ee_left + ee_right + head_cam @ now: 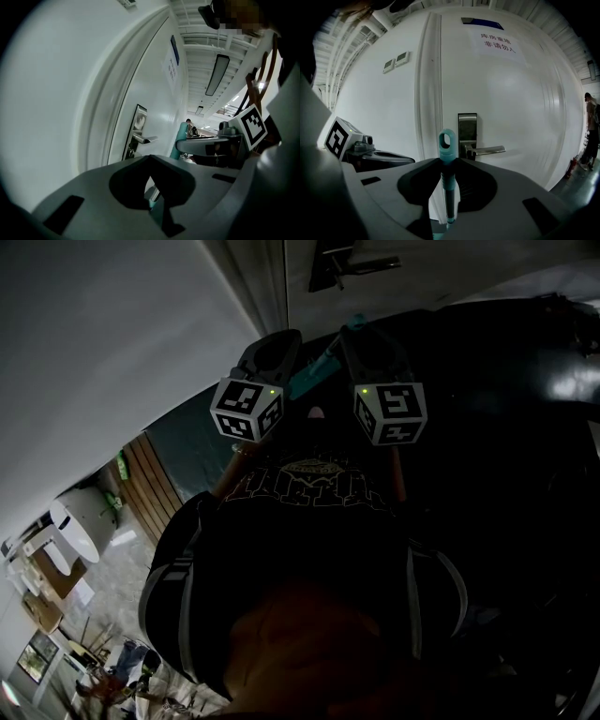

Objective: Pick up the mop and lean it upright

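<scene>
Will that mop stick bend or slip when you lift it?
Probably stiff: the mop handle runs straight through the right tool. Its smooth shaft might slip, though the teal loop end could catch. Leaned upright, it may slide sideways, being so thin.

Institutional corridor: white door with lever handle, posted paper notice, long ceiling lights.

smooth plastic mop handle, shiny metal door lever.

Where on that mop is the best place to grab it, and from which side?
Take the mop by its teal grip just below the loop, coming square-on from the side away from the door, as the right gripper does: it is slim and round there.
</scene>
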Demonstrator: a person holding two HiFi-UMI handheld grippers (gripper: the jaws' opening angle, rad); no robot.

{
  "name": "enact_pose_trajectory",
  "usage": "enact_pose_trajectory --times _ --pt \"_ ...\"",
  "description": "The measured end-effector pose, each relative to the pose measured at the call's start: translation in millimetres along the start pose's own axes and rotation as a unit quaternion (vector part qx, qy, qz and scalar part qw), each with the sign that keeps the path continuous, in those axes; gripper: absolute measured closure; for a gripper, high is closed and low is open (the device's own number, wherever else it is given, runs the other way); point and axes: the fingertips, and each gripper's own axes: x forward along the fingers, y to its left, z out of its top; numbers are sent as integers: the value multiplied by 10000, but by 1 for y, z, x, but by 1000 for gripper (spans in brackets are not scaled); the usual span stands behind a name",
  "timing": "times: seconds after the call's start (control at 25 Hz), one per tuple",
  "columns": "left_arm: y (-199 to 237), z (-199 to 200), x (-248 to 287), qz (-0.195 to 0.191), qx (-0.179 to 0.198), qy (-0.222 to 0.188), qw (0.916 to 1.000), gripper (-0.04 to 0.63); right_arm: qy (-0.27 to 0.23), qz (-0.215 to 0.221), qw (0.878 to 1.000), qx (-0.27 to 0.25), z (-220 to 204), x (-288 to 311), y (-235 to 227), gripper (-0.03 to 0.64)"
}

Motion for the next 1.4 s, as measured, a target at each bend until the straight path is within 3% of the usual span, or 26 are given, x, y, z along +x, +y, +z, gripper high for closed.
enact_pose_trajectory --times 0.84,1.0,1.08,1.4 --pt "13 6 -14 334 -52 -277 9990 558 -22 196 9997 -108 10 10 3 512" --pt "-7 18 8 -408 144 -287 9987 558 -200 -461 9987 -80 21 -7 -24 512" --pt "-15 21 13 -583 226 -298 9976 558 -261 -660 9974 -79 26 -13 -34 512" --pt "3 26 -8 40 250 -450 9987 558 -319 -340 9986 -244 39 -7 -26 512"
